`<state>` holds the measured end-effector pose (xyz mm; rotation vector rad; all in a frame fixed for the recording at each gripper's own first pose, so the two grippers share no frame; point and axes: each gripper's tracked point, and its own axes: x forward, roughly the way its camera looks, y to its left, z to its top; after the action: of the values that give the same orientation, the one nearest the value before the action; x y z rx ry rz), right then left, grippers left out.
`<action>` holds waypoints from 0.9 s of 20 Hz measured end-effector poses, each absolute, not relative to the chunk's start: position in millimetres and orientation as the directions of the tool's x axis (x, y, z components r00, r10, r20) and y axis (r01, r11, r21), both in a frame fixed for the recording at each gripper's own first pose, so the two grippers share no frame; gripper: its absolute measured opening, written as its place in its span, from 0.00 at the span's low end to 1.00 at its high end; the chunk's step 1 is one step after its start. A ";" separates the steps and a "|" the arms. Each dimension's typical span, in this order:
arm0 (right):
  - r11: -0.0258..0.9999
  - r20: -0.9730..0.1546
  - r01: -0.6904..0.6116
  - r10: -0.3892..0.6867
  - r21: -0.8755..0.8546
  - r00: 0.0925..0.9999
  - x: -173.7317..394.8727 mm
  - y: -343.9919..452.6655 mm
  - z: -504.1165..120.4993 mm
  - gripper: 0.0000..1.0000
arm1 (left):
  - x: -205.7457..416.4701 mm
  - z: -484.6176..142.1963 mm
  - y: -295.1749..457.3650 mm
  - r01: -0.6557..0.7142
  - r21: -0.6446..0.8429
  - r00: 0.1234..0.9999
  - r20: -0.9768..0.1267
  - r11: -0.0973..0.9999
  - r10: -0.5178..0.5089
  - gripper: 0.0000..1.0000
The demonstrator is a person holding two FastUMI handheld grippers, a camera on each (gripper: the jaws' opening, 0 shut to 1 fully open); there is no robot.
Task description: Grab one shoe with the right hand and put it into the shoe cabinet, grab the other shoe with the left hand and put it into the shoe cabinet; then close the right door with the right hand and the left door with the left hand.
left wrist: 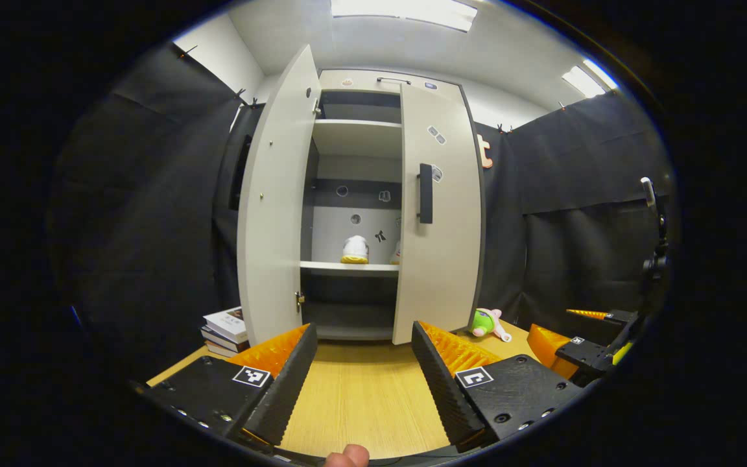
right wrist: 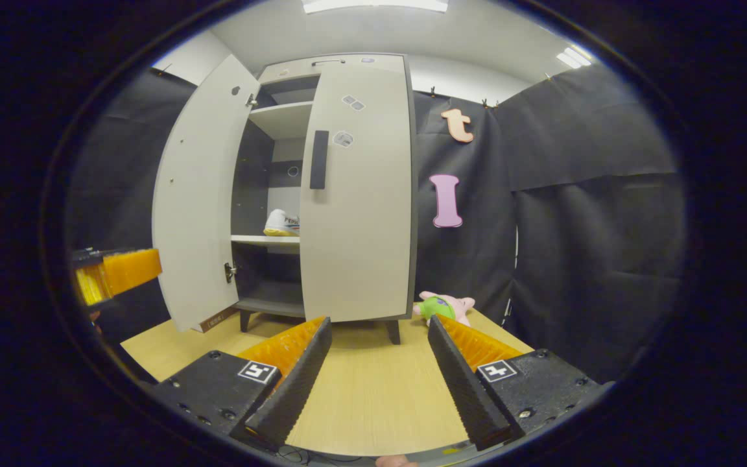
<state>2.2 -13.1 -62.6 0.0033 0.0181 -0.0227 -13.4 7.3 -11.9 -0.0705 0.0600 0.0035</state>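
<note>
Both claws hang released over the wooden table [left wrist: 354,395] — the left gripper [left wrist: 364,337] and the right gripper [right wrist: 379,327] each with fingers spread and nothing between them. Ahead stands the shoe cabinet [right wrist: 321,188]: its right door [right wrist: 357,188] is shut, its left door [left wrist: 276,207] swung wide. A white shoe [left wrist: 355,250] sits on the middle shelf — a second just shows beside it, behind the right door's edge.

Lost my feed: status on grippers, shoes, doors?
Left gripper open, right gripper open, both empty. Shoes on cabinet shelf. Right door closed, left door open. Nothing blocking it.
</note>
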 end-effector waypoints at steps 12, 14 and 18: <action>0.999 -0.025 0.004 -0.003 0.046 1.000 5.5 -16.2 -57.2 0.98 | 26.2 91.6 186.4 -0.293 -0.083 0.949 0.095 0.953 0.300 0.94; 0.999 -0.023 0.006 -0.005 0.046 1.000 5.1 -17.4 -54.9 0.94 | 35.1 99.5 205.7 -0.311 -0.114 0.942 0.094 0.943 0.322 0.94; 0.999 -0.027 0.010 -0.009 0.046 1.000 7.4 -21.1 -54.3 0.97 | 67.6 106.9 247.9 -0.354 -0.116 0.928 0.083 0.928 0.364 0.94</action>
<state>7.4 -21.1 -54.3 0.0458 0.0269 -0.0099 67.6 247.9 106.9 -0.0995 -0.1038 0.3681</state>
